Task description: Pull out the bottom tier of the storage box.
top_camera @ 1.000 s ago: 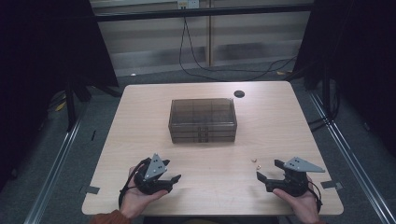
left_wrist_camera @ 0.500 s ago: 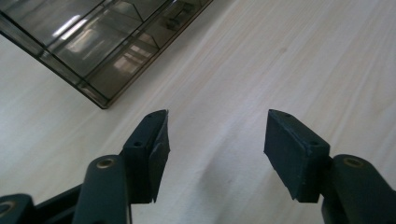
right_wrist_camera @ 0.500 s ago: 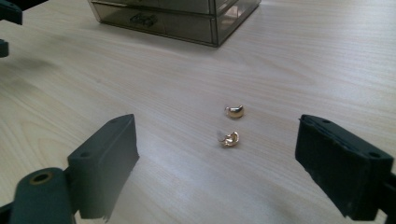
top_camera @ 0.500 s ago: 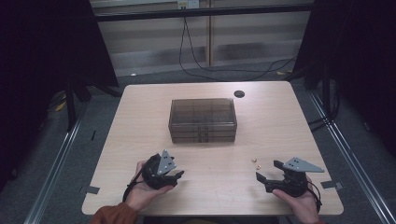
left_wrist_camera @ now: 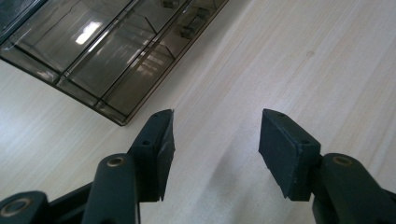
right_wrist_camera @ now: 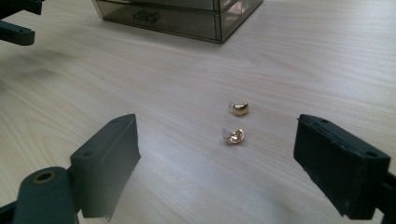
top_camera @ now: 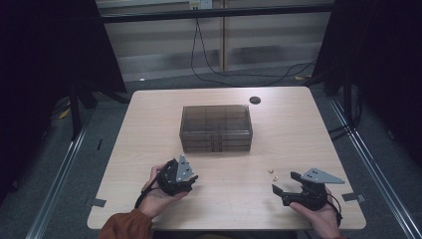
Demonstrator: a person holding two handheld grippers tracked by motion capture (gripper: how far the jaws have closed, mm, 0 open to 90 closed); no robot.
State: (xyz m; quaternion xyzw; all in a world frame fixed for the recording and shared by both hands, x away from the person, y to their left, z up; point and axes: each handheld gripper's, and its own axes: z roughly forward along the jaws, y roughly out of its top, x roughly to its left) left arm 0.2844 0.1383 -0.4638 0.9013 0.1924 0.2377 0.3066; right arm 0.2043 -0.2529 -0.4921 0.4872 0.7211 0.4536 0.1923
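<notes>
So over on the left side of the light wooden table [top_camera: 149, 144], the left gripper [top_camera: 191, 175] is held in a hand with a rust-orange sleeve [top_camera: 124, 226], low over the near part of the tabletop. Its jaws have just been closing, but in the left gripper view they are seen standing about half spread, with nothing but bare wood between the left gripper [left_wrist_camera: 215, 140] pads, so nothing is being pinched there. A corner of the smoky translucent plastic organiser box with dividers [left_wrist_camera: 93, 51] is caught in that view, up and to the left of the jaws and apart from them. In the high view the same box [top_camera: 215, 127] is sat closed near the middle of the table, well ahead of both hands. A small round black disc [top_camera: 255, 100] is parked beyond it near the far edge. Further right, two tiny gold-coloured earrings [top_camera: 272, 174] are lying on the wood, just beside each other. From the right gripper view the earrings [right_wrist_camera: 237, 122] are seen a little ahead of the right gripper [right_wrist_camera: 219, 154], roughly in line with the gap, untouched. The right gripper [top_camera: 283, 183] is held near the table's front right, jaws spread wide, nothing gripped.
</notes>
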